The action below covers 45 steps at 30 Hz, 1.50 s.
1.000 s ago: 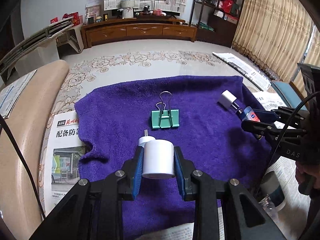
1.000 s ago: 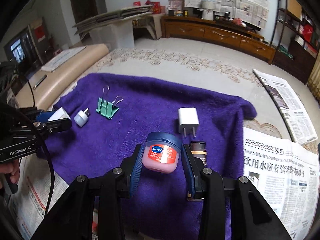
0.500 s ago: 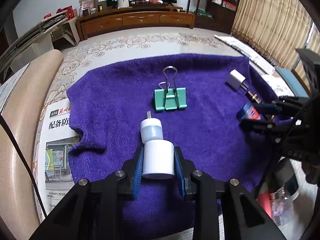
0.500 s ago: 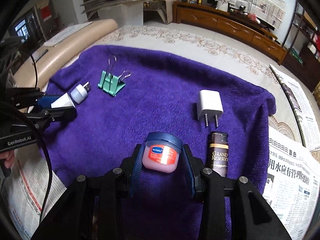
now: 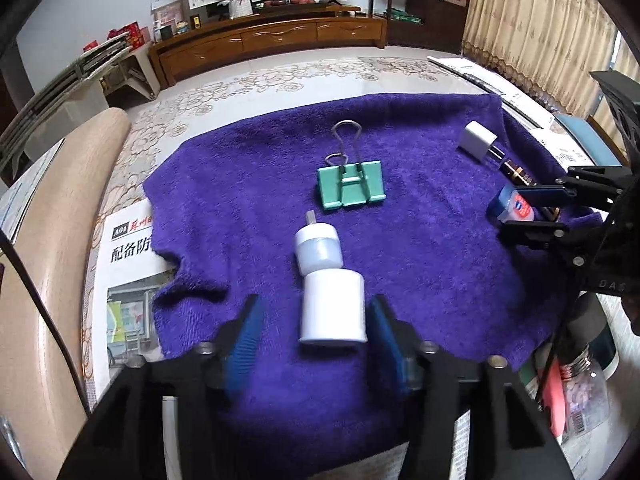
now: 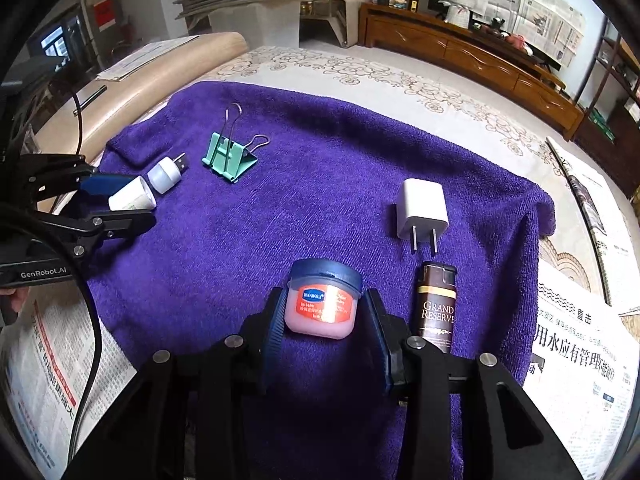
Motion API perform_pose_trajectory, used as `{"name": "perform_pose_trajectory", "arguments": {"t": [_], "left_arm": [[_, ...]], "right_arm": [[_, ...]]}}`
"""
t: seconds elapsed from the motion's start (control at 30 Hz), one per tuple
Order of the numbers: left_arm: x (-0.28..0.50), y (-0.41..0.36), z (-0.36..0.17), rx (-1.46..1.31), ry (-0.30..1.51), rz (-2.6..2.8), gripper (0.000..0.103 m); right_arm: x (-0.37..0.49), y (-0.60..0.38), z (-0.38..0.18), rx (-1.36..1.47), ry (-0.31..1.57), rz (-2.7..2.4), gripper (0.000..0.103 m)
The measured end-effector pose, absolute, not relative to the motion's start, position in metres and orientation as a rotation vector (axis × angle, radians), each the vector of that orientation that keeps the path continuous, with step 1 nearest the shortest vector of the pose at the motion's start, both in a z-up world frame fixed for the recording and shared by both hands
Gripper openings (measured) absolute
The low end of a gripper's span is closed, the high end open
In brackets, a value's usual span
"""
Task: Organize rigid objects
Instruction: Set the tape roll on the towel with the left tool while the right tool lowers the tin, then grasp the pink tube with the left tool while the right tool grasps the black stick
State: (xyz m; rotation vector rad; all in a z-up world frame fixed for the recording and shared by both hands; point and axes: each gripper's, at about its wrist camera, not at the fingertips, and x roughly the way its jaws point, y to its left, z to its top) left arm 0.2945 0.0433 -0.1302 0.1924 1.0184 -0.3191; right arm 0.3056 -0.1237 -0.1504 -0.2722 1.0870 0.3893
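A purple towel (image 5: 248, 184) holds the objects. My left gripper (image 5: 314, 330) is open, its blue pads apart on both sides of a white cylinder (image 5: 333, 306) that lies on the towel, just behind a small USB light (image 5: 318, 248). My right gripper (image 6: 323, 322) is shut on a pink jelly jar with a blue lid (image 6: 322, 304), low over the towel (image 6: 320, 184). A green binder clip (image 5: 351, 188), a white charger plug (image 6: 420, 210) and a brown bottle (image 6: 437, 306) lie on the towel.
Newspaper sheets (image 5: 128, 264) lie under the towel on both sides (image 6: 576, 336). A beige padded edge (image 5: 48, 240) runs along the left. A glass jar (image 5: 584, 392) stands at the towel's near right corner. A wooden cabinet (image 5: 272, 40) is far behind.
My left gripper has opened and let go of the white cylinder, which now lies on the towel behind the USB light. My right gripper has lowered with the jar still held.
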Motion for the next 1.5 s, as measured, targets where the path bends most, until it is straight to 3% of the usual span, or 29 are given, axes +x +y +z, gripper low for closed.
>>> {"name": "perform_pose_trajectory", "arguments": {"t": [0.07, 0.23, 0.3, 0.37, 0.57, 0.83, 1.5], "left_arm": [[0.291, 0.042, -0.129, 0.206, 1.014, -0.321, 0.059], [0.268, 0.042, -0.113, 0.160, 0.947, -0.327, 0.089], [0.258, 0.043, -0.105, 0.138, 0.931, -0.313, 0.101], [0.245, 0.043, -0.096, 0.095, 0.918, -0.294, 0.103], [0.201, 0.023, -0.083, 0.046, 0.920, -0.269, 0.103], [0.177, -0.012, -0.122, 0.049, 0.998, -0.264, 0.103], [0.162, -0.054, -0.139, 0.168, 0.955, -0.198, 0.102]], "right_arm": [[0.305, -0.126, -0.150, -0.254, 1.094, 0.397, 0.050], [0.291, -0.135, -0.135, -0.190, 1.062, 0.387, 0.061], [0.280, -0.140, -0.124, -0.164, 1.038, 0.370, 0.088], [0.267, -0.145, -0.112, -0.150, 1.020, 0.342, 0.102], [0.223, -0.178, -0.085, -0.071, 1.009, 0.233, 0.103], [0.162, -0.244, -0.090, 0.076, 0.997, 0.082, 0.103], [0.147, -0.262, -0.094, 0.062, 0.973, 0.062, 0.103]]}}
